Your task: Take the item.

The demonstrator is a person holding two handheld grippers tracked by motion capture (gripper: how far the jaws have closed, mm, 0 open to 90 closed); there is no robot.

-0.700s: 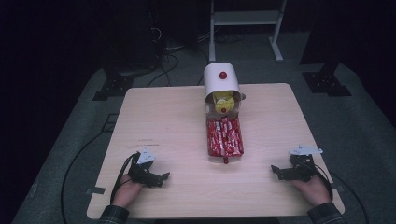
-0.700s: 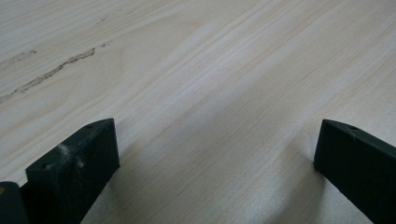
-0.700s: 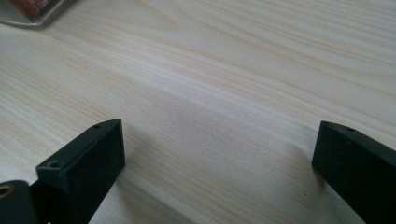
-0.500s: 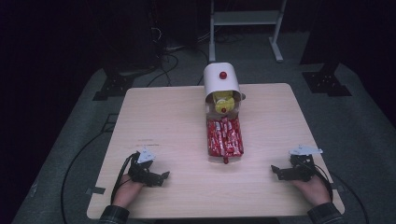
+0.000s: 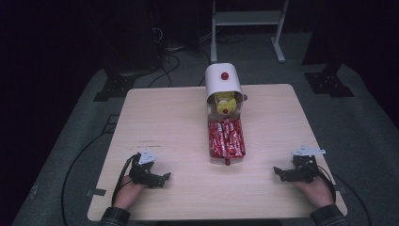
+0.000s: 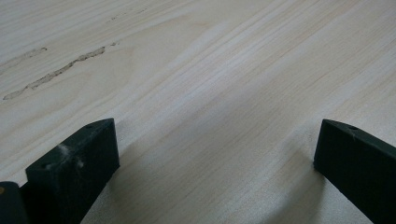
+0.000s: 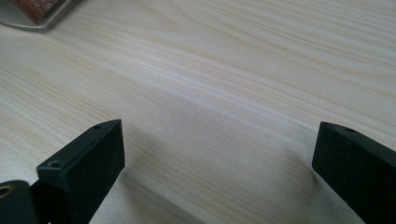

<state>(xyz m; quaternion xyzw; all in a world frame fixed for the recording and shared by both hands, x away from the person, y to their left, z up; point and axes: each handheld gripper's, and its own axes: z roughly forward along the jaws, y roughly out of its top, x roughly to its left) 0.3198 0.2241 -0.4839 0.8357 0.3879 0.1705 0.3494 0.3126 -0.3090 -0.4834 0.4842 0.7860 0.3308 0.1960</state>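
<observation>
A white dispenser (image 5: 223,82) with a red knob lies at the table's far middle, its mouth facing me with yellow contents inside. In front of it a clear tray (image 5: 226,136) holds several red packets; its corner (image 7: 35,14) shows in the right gripper view. My left gripper (image 5: 161,179) rests on the table near the front left, jaws wide apart over bare wood (image 6: 215,116). My right gripper (image 5: 281,173) rests near the front right, also open with nothing between its jaws (image 7: 215,130).
The light wooden table (image 5: 164,117) stands on a grey floor mat. A white metal stand (image 5: 247,21) and dark equipment with cables (image 5: 164,52) sit beyond the far edge. Faint scuff marks (image 6: 56,72) mark the wood ahead of the left gripper.
</observation>
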